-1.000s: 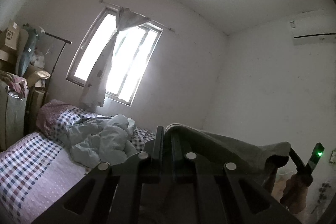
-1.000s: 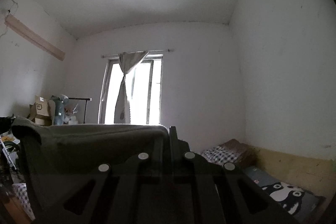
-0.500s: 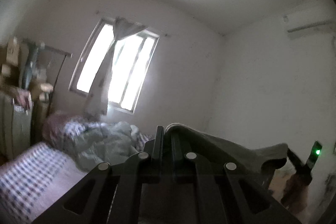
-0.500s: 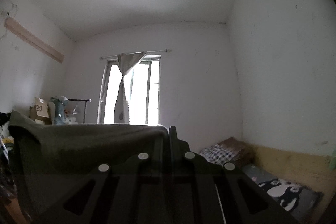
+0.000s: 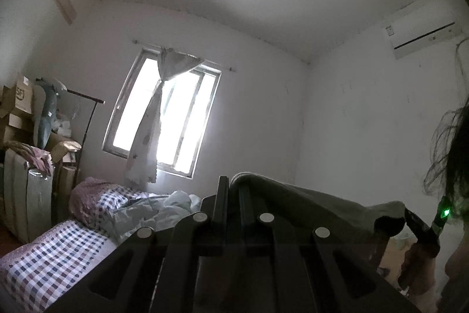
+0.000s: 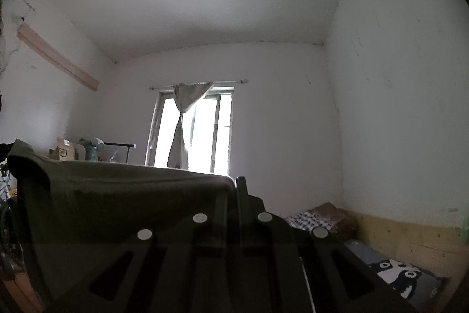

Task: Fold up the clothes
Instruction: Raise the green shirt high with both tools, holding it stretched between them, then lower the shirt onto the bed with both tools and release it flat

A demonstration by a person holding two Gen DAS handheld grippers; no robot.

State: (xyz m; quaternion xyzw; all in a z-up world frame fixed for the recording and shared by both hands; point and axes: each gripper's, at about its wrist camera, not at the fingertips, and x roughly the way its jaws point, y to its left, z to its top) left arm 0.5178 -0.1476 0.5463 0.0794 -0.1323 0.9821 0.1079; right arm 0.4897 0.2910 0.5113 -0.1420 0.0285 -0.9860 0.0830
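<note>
At far left the checked bedspread (image 5: 52, 257) sits lower in the left wrist view than a second ago, and the bright window (image 5: 164, 122) too. The left gripper (image 5: 231, 189) stays clamped on the dull olive cloth garment (image 5: 307, 207), stretched right to the right gripper (image 6: 233, 187), apparently pinching its other corner; a person's hand (image 5: 416, 269) holds it.

Left of the window (image 5: 164, 119) stand cardboard boxes (image 5: 17, 104); below it lies a checked bed (image 5: 55, 254) with rumpled bedding (image 5: 146, 210).
</note>
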